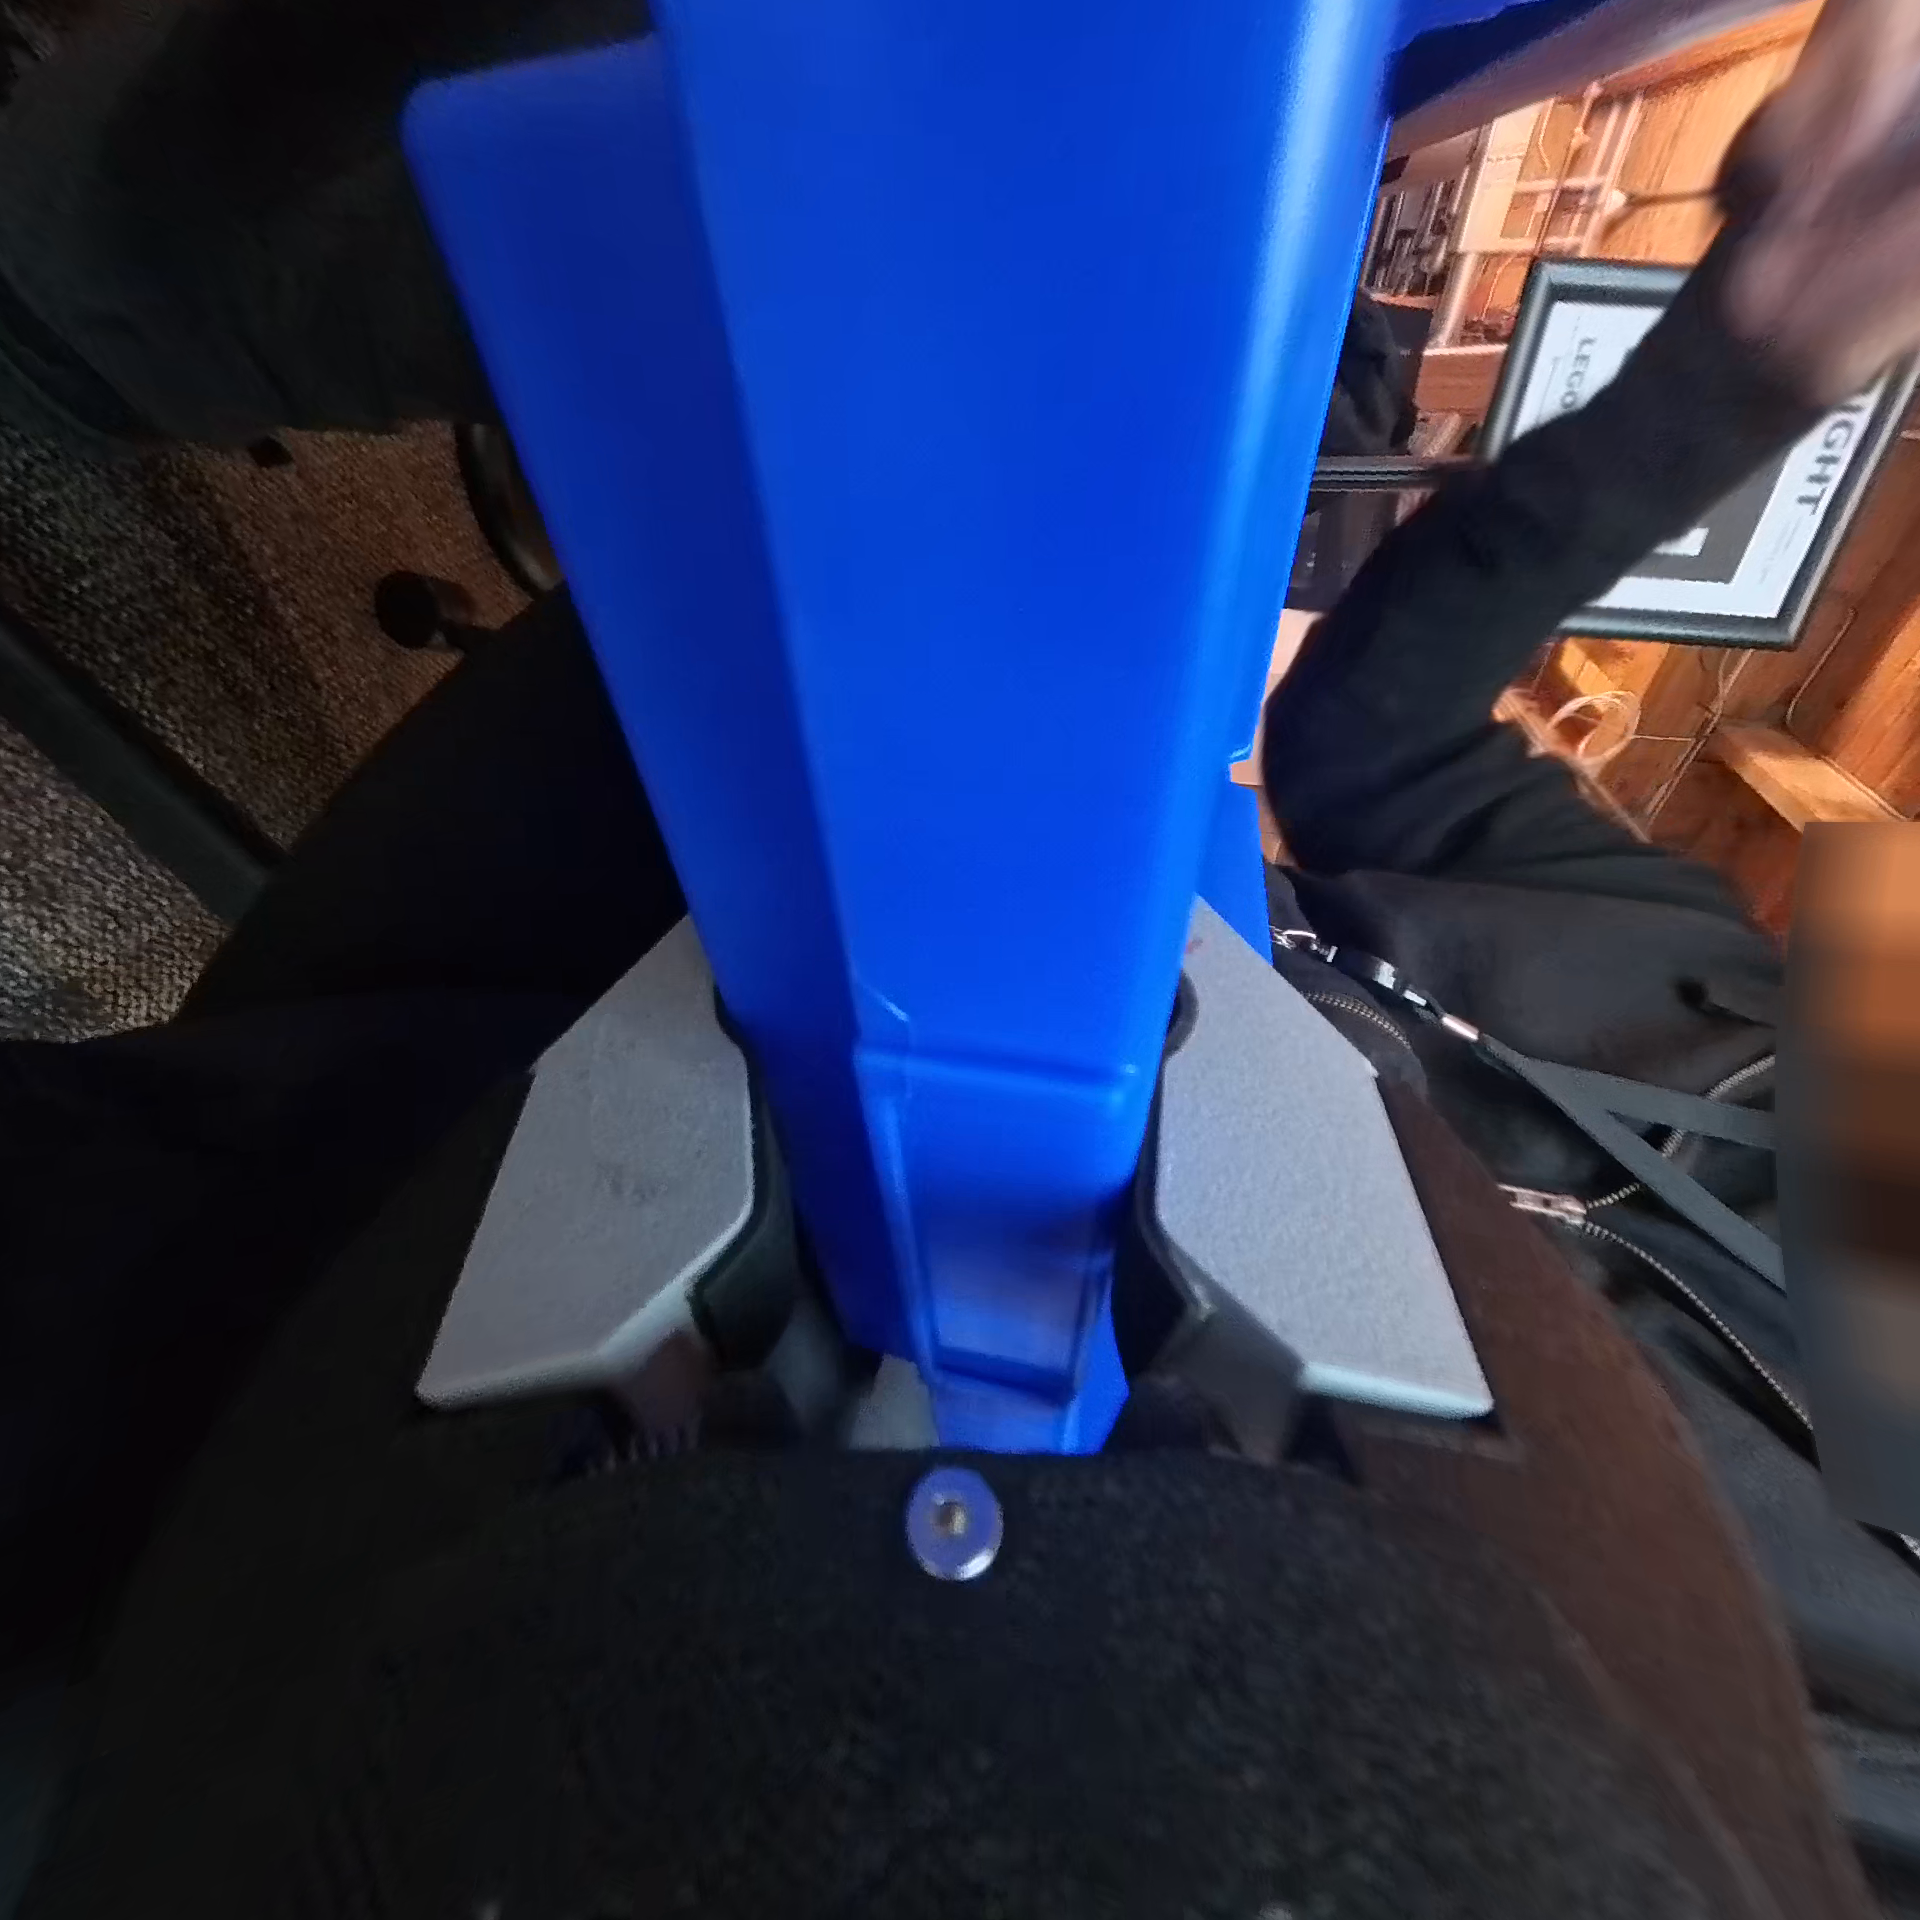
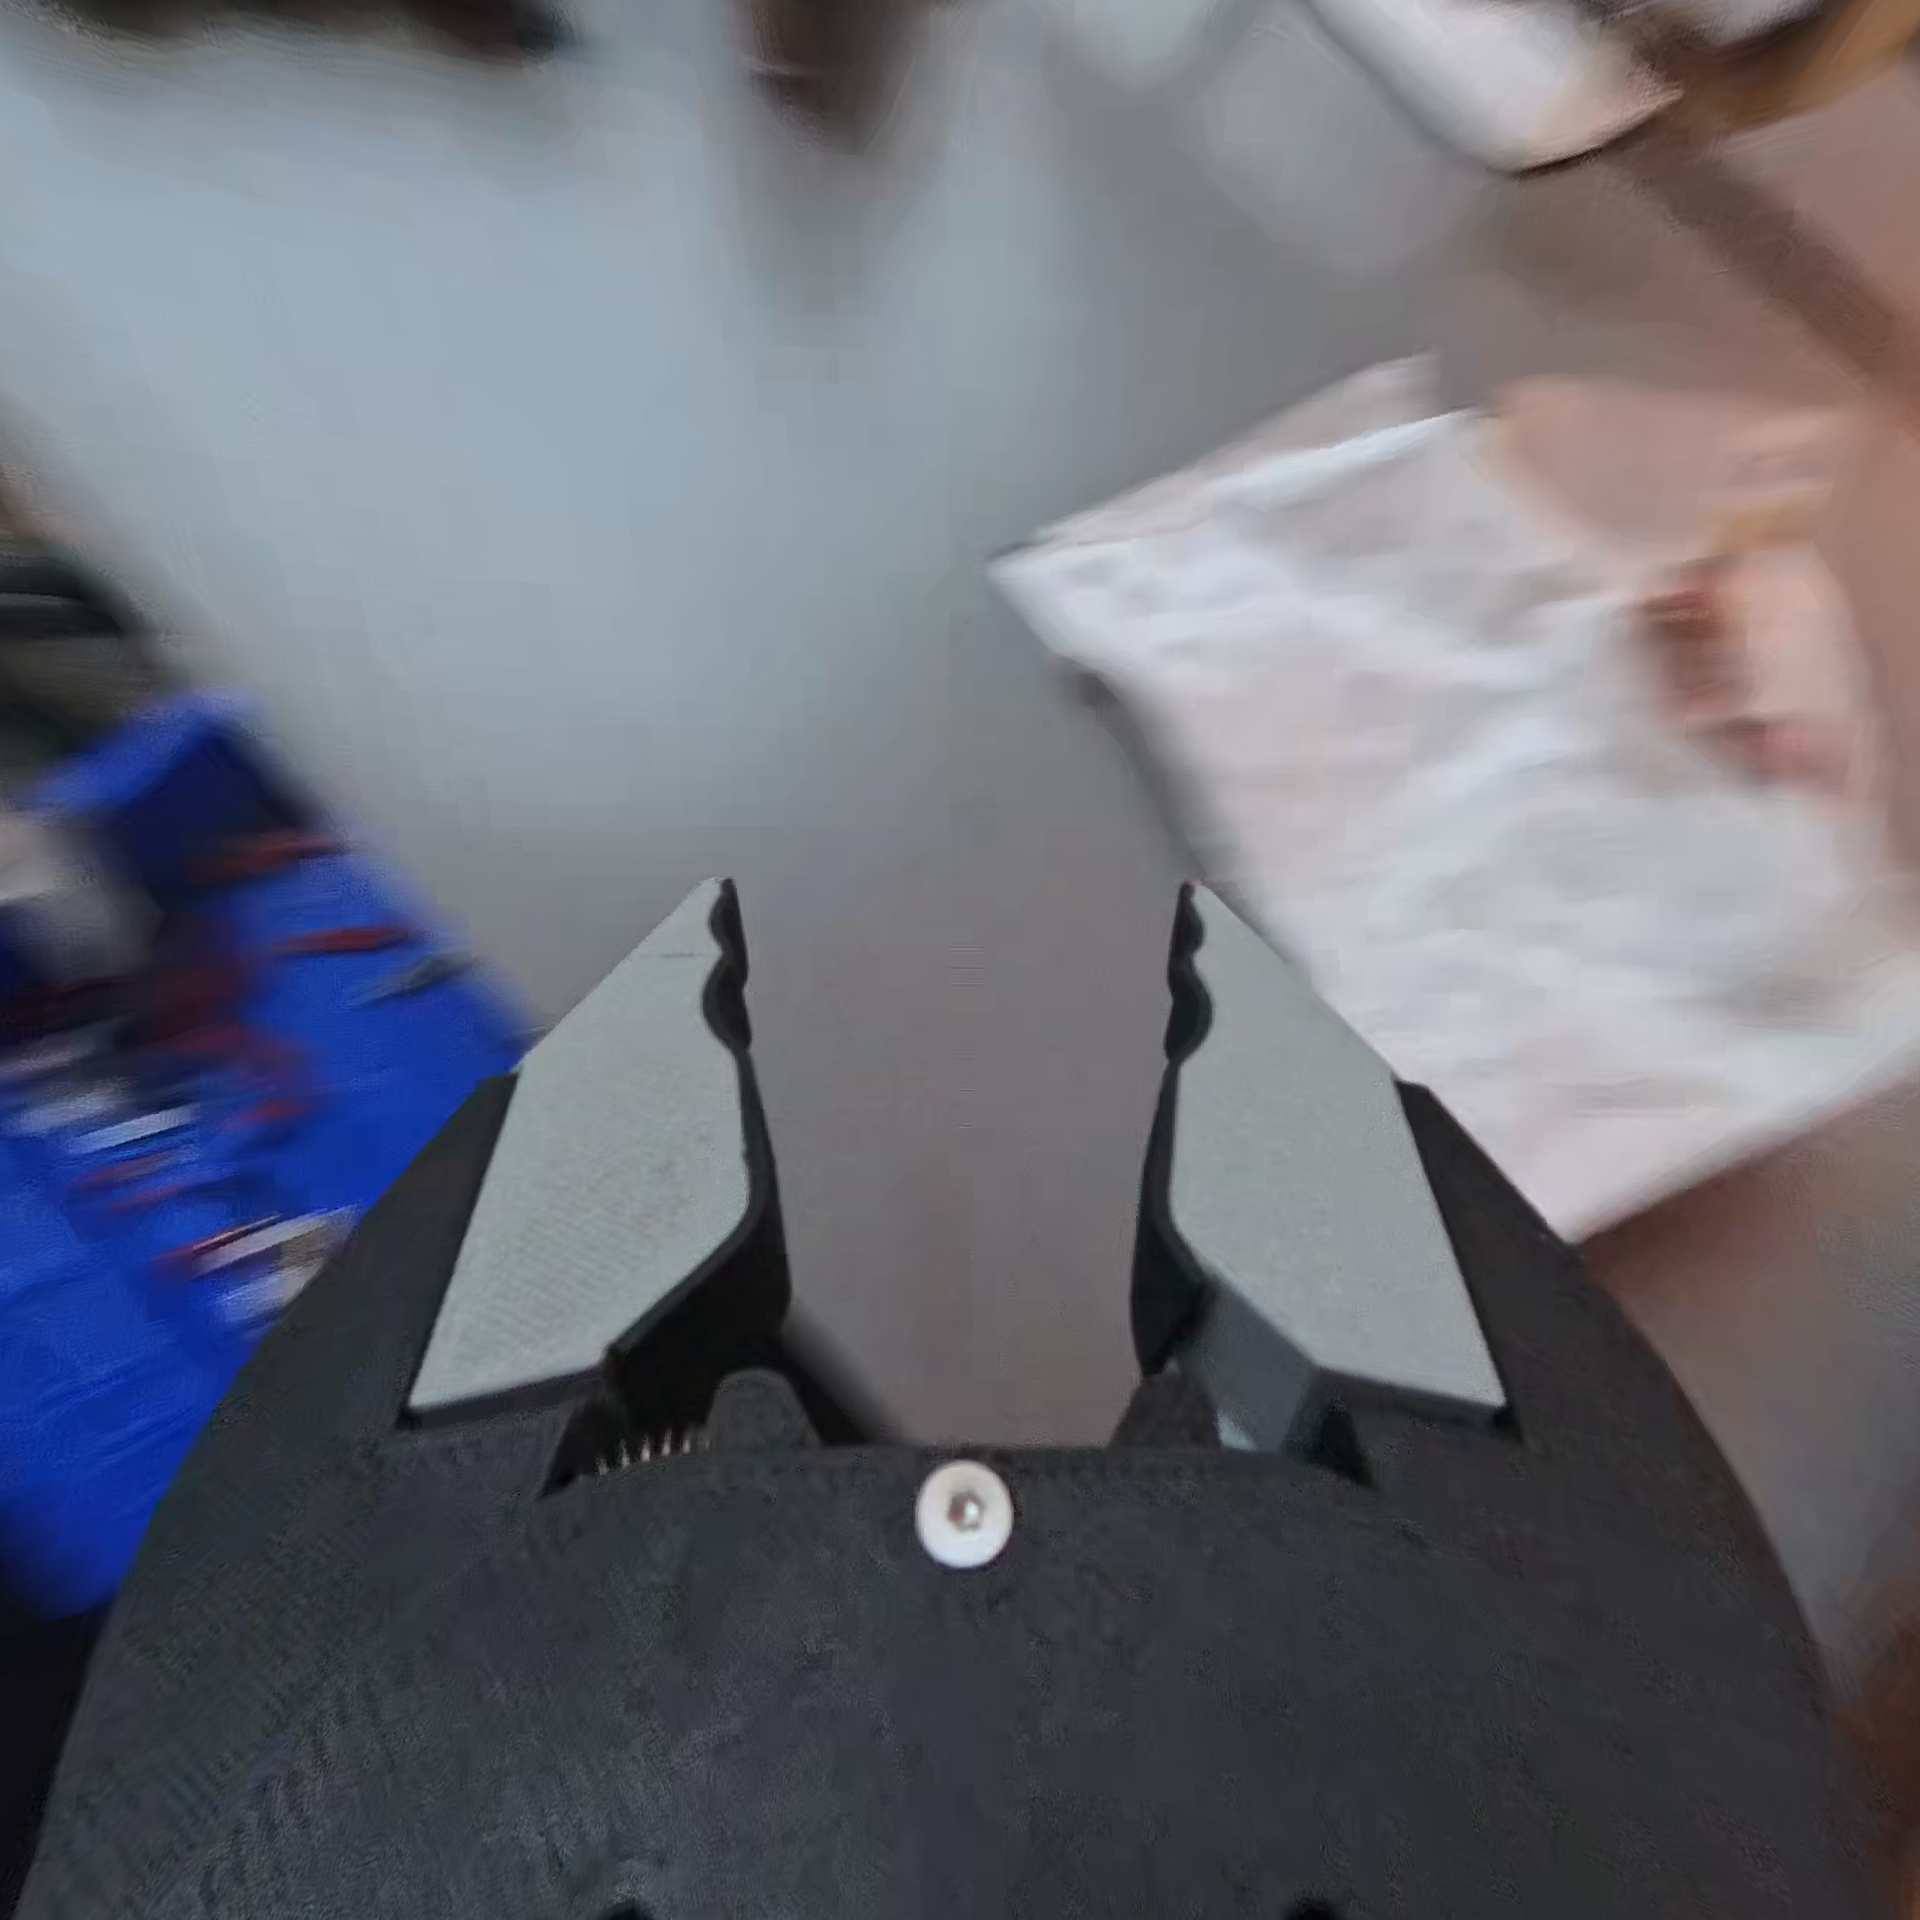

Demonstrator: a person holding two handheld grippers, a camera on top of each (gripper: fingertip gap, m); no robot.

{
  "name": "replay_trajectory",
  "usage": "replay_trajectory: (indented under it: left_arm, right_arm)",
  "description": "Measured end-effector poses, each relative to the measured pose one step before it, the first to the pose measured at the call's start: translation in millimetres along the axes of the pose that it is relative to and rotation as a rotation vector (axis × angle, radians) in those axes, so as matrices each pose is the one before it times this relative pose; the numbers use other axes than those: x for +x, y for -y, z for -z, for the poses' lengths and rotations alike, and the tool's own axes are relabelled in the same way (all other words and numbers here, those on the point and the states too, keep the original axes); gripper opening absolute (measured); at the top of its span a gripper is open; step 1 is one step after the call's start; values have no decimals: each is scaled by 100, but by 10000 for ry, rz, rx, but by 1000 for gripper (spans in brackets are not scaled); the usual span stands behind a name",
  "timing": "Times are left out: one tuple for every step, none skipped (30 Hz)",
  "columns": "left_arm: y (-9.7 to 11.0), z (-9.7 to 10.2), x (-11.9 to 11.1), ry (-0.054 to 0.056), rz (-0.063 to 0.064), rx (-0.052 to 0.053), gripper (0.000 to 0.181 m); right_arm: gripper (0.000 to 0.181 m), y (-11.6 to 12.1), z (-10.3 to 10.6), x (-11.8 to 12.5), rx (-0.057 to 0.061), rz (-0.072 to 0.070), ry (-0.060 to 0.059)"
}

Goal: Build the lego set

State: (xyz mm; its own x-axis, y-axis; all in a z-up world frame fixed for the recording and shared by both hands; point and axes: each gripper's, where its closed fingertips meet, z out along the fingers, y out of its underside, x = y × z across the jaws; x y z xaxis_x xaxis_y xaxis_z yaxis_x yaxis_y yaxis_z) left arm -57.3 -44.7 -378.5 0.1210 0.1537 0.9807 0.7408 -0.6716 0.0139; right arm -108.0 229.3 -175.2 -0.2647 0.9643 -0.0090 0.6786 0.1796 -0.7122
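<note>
In the left wrist view my left gripper [image 1: 951, 1003] is shut on the wall of a large blue plastic container [image 1: 987, 520]. Its grey fingers [image 1: 634, 1174] press on both sides, and the blue wall fills the middle of the view and hides the fingertips. In the right wrist view my right gripper [image 2: 956, 894] is open and empty above a grey table [image 2: 623, 468]. The view is badly blurred. The blue container [image 2: 156, 1091] with small red and white pieces in it shows at the left edge, left of the right gripper.
A white crumpled bag or sheet [image 2: 1455, 779] lies on the table right of the right gripper, with a blurred hand [image 2: 1714, 571] beside it. In the left wrist view a person in black clothing [image 1: 1507, 935], a framed picture [image 1: 1766, 520] and speckled carpet [image 1: 156, 623] show.
</note>
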Motion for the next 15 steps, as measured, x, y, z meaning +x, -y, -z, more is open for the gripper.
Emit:
replay_trajectory:
  left_arm:
    - [-130, -19, 28, 17, 26, -6, 74]
    - [-147, -23, 38, 23, 34, -17, 74]
    - [-186, -59, 60, 40, 30, -32, 74]
    - [-187, -78, 85, 57, 21, -31, 74]
    - [-245, -101, 121, 65, 3, -60, 74]
    - [-276, -105, 154, 49, 11, -72, 74]
    - [-300, -93, 171, 44, 31, -70, 74]
    - [-258, -65, 180, 57, -12, -29, 74]
    - [-259, -34, 203, 77, -59, -13, 74]
    - [-238, 3, 283, 33, -115, 21, 74]
    - [-261, 21, 356, 6, -125, 11, 74]
    - [-290, -24, 354, -13, -54, 7, 74]
    - [-318, -60, 254, 35, -5, -18, 74]
    - [-322, -34, 54, 165, -11, -27, 74]
    - [-292, -1, 25, 155, 60, -11, 74]
  right_arm:
    - [77, -1942, 221, -3284, 83, -498, 1076]
    - [74, -2639, -535, -2068, -258, -372, 484]
    - [75, -2985, -1026, -949, -488, -291, 8]
    - [81, -2272, -1198, -264, -142, -167, -266]
    - [88, -847, -414, -389, 655, 183, -264]
    - [56, -712, 67, -856, 412, 358, 25]
    - [60, -1492, -351, -494, -494, 18, -6]
    - [64, -1506, -519, 100, -701, -342, -312]
    - [68, -1327, -347, 134, -593, -316, -292]
    - [75, -941, -8, 183, -195, -210, -287]
    - [76, -446, 211, -72, 305, -238, -65]
    - [75, -365, 205, -837, 383, -348, 507]
    - [80, -663, 18, -1149, 46, -460, 793]
    - [74, -955, -170, -991, -341, -369, 727]
    - [53, -887, -272, -716, -449, -199, 496]
